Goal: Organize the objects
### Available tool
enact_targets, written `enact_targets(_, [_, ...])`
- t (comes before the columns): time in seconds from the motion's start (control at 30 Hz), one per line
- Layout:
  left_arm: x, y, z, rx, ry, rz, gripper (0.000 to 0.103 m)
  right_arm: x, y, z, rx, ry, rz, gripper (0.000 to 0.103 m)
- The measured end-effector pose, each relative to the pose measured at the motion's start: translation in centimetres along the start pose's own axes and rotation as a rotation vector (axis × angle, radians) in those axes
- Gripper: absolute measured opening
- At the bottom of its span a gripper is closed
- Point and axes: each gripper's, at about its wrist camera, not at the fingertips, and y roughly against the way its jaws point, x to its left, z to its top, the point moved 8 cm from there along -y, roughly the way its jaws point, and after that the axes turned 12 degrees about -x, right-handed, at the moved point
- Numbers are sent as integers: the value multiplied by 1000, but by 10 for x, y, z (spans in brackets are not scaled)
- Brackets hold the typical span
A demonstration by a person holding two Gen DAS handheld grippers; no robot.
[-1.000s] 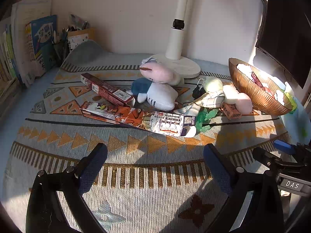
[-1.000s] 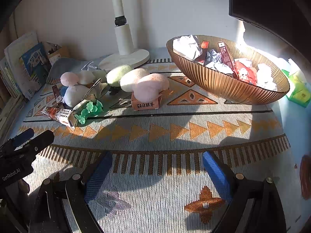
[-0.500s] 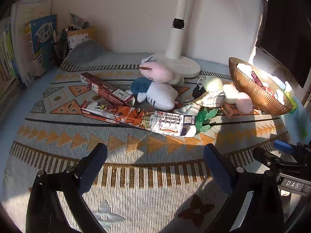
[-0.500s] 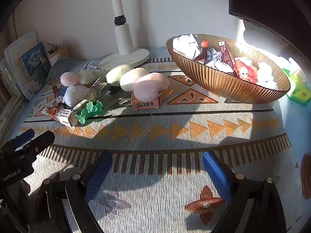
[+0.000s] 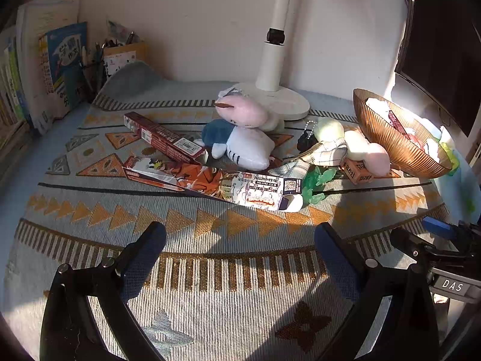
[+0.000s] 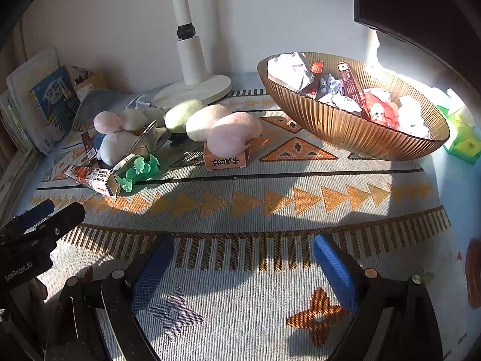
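Note:
A heap of objects lies on the patterned mat (image 5: 210,234): a dark red long box (image 5: 163,138), an orange printed box (image 5: 210,183), a pink plush (image 5: 243,111) on a blue-and-white plush (image 5: 240,144), a green toy (image 5: 318,180), a small orange carton (image 6: 225,158) under pale plush balls (image 6: 228,129). At the right stands a ribbed amber bowl (image 6: 336,126) holding crumpled paper and wrappers. My left gripper (image 5: 240,249) is open and empty, short of the printed box. My right gripper (image 6: 243,258) is open and empty, well in front of the carton and bowl.
A white lamp base (image 5: 279,99) and pole stand at the back wall. Books (image 5: 57,69) and a pen holder (image 5: 120,57) line the left side. A dark monitor (image 5: 442,45) hangs over the bowl. A green tissue box (image 6: 463,138) sits right of the bowl.
Both grippers stay open and almost still; the views shift only slightly.

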Motion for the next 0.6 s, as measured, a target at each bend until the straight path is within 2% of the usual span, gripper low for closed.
enact_targets(0.5, [0,0,0,-1,2,-1,99,0,0,0,0,-5,2,94])
enact_targets(0.6, [-2,-3,-1,45,6,-44,99,2,0,-1,4,-6,10,94])
